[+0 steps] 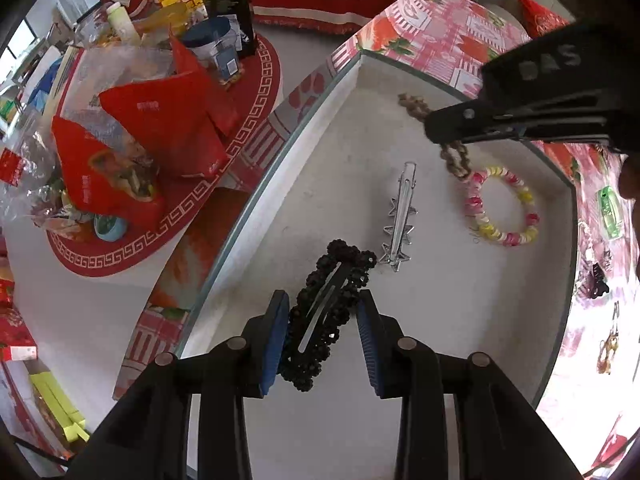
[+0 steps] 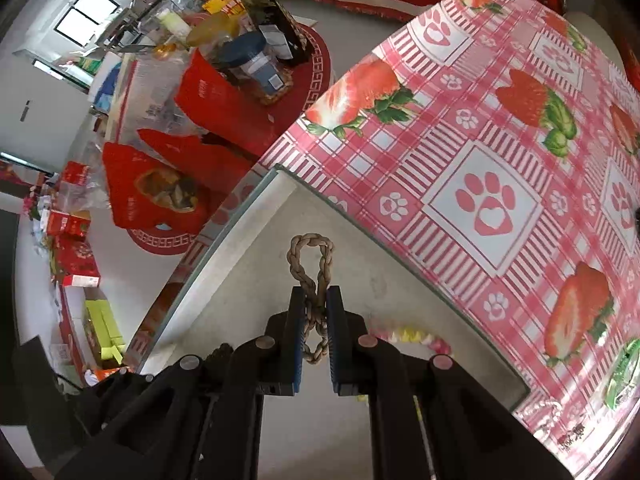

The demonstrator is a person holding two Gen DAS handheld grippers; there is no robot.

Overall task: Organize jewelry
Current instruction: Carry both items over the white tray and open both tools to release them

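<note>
Two grippers work over a grey tray [image 1: 460, 320] set on a strawberry-print cloth [image 2: 500, 128]. At the bottom centre of the left wrist view, the left gripper [image 1: 324, 340] has its blue pads spread, with a black beaded clip [image 1: 328, 312] lying slantwise between them; the left pad touches the clip's edge, the right pad stands just beside its upper end, so the jaws are open around it rather than clamped. Just above and right of the clip lies a silver star clip [image 1: 400, 220], and further right a pink-and-yellow bead bracelet [image 1: 502, 206], both flat on the tray floor.

In the right wrist view, the right gripper [image 2: 316, 336] sits bottom centre with its jaws narrow, pinching a braided tan cord [image 2: 314, 264] whose loop pokes out toward the tray's far corner. From the left camera, that gripper enters at the upper right, with the cord showing on both sides of it. A heap of red bags [image 1: 152, 148] fills the left of the frame, off the cloth.
</note>
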